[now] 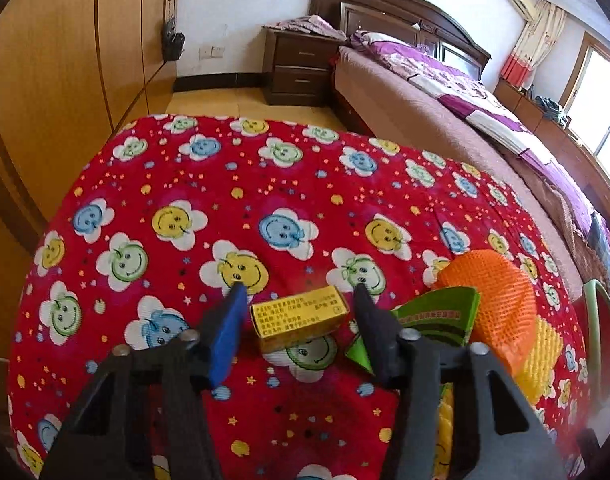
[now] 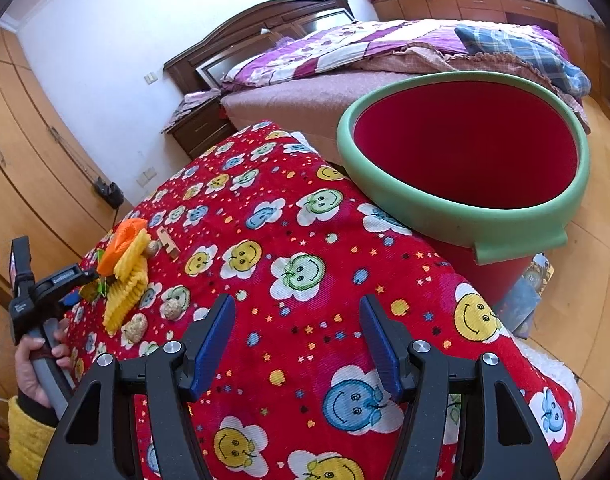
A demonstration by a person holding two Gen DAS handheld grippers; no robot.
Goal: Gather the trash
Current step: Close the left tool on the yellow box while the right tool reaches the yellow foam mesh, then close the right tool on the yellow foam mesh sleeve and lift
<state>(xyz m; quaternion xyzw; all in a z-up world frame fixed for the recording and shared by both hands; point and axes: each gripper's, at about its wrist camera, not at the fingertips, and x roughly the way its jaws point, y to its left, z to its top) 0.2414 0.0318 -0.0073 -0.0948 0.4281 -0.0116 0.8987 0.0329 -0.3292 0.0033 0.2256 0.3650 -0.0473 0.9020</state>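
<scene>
A small yellow box lies on the red flowered cloth. My left gripper is open, one finger on each side of the box, not touching it. Right of it lie a green wrapper, an orange foam net and a yellow foam net. My right gripper is open and empty over the cloth. A red bin with a green rim stands beside the table at the right. In the right wrist view the nets and the left gripper's body are far left.
Peanut shells and a small wooden piece lie near the nets. A bed, a nightstand and wardrobes surround the table. A book lies on the floor by the bin.
</scene>
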